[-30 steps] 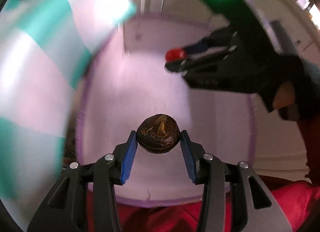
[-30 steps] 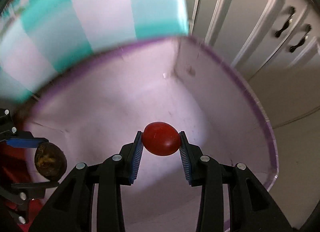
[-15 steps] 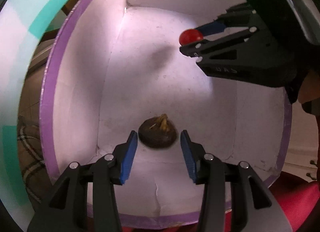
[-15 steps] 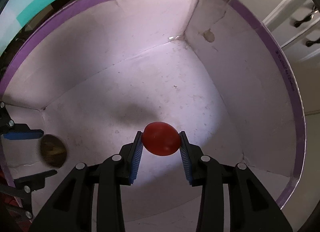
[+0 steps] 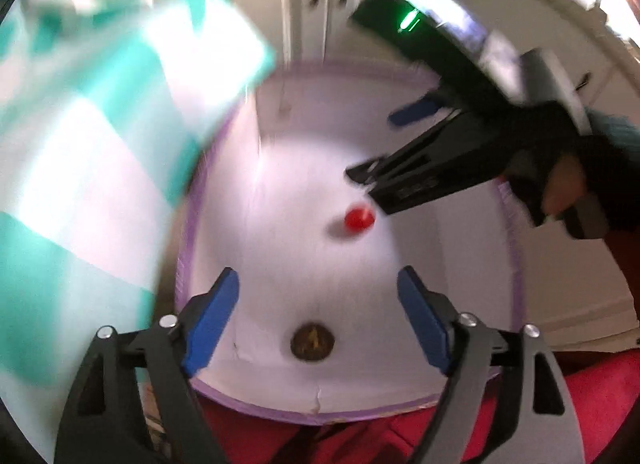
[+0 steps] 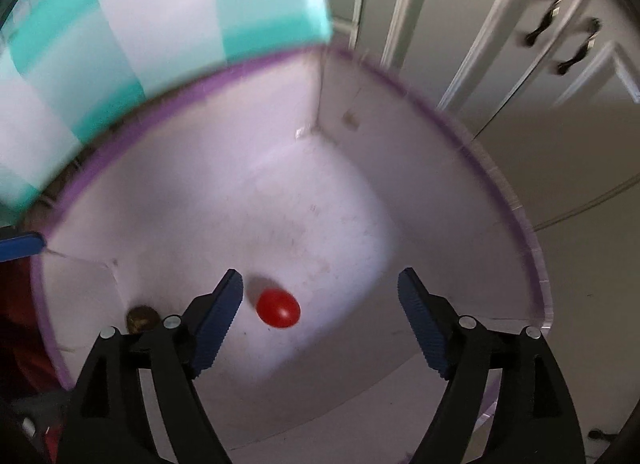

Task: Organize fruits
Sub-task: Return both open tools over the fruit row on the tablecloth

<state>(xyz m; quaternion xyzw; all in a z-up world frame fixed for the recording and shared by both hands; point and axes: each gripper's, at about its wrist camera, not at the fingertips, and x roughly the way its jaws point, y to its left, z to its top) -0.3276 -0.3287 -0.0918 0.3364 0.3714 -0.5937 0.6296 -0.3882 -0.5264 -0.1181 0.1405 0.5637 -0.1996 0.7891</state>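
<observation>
A white box with a purple rim point(image 5: 516, 260) point(image 6: 536, 248) lies below both grippers. On its floor rest a dark brown round fruit point(image 5: 312, 341) point(image 6: 141, 317) and a small red tomato point(image 5: 359, 219) point(image 6: 279, 308). My left gripper point(image 5: 318, 320) hangs above the brown fruit, its jaws opening, the pads well clear of it. My right gripper point(image 6: 320, 318) hangs above the tomato, jaws opening too, with no pad touching it. The right gripper point(image 5: 372, 144) also shows at the right of the left wrist view, held by a gloved hand.
A teal and white checked cloth point(image 5: 80, 152) point(image 6: 132, 44) lies beside the box on the left. White cabinet doors with dark handles point(image 6: 544, 24) stand behind the box. Red fabric point(image 5: 560, 392) shows below the box's near edge.
Both grippers have let go: the brown fruit and the tomato now lie on the box floor. Both pairs of jaws have spread wide and both grippers have lifted away from the floor.
</observation>
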